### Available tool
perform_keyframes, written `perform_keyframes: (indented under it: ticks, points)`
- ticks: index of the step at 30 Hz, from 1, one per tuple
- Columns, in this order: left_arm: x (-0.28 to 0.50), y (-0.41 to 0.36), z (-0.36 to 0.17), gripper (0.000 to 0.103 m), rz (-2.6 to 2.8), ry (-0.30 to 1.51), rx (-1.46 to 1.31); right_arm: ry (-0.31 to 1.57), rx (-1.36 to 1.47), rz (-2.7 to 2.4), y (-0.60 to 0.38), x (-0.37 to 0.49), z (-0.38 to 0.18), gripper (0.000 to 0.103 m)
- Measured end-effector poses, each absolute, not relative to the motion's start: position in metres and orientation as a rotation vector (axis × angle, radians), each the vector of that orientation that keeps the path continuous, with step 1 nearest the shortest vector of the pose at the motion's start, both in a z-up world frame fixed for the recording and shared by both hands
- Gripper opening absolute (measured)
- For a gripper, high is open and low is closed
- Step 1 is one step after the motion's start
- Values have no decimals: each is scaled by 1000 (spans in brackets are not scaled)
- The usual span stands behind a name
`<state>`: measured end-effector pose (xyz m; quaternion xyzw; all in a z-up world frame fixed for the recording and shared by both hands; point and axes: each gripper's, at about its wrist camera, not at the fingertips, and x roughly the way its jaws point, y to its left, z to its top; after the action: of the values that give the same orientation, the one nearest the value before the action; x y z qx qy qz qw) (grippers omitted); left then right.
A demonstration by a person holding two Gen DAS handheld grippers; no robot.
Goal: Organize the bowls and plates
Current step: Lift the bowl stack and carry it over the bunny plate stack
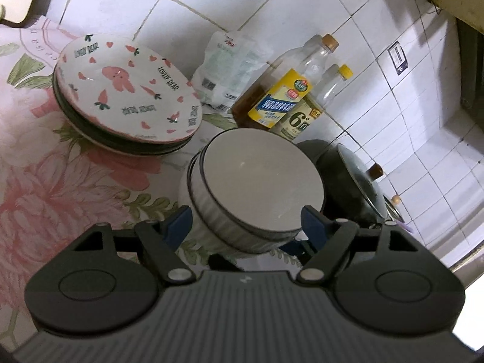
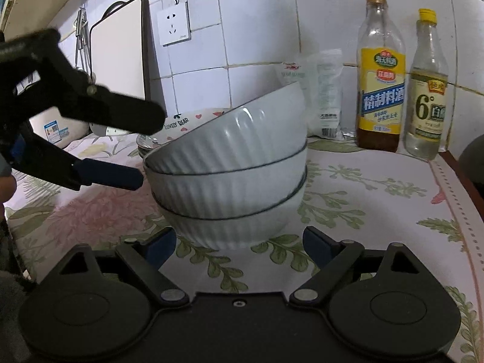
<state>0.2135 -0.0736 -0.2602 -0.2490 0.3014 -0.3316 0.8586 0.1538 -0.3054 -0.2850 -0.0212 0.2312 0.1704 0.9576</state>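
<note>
The left gripper stands spread around the tilted top bowl, apparently letting it nest (contact unclear). The right gripper, also spread, waits just before the bowl stack.

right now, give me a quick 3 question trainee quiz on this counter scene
1. How many ribbed bowls are stacked?
2. True or false: the top bowl sits level.
3. Which is nearer the bowls: A) the yellow-label bottle or B) the clear vinegar bottle?

Key: 1. Three. 2. False, it is tilted. 3. A.

Both the left gripper and right gripper are open.
</note>
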Motion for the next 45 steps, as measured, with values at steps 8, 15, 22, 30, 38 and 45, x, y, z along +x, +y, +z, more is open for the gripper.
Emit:
perform_keyframes:
  ticks: [8,15,22,30,38,45]
  points:
    - [245,-80,-269,73,-632,721,-579,523,-80,341,-292,166,-281,96]
    - [269,-82,-278,55,-557,836,-633,571,-82,344,-287,181,-278,100]
    - [265,-98,-280,39,-508,811,-515,597,-64,369,-288,191,-277,101]
    - [261,-101,-272,39,-517,830,-458,576,-46,362,-287,186,-282,101]
    - [246,-104,-260,40,-540,814,-415,547,-43,354,-291,177,-276,101]
    - [220,-105,-234,40,-600,793,-365,521,-48,329,-293,151,-252,101]
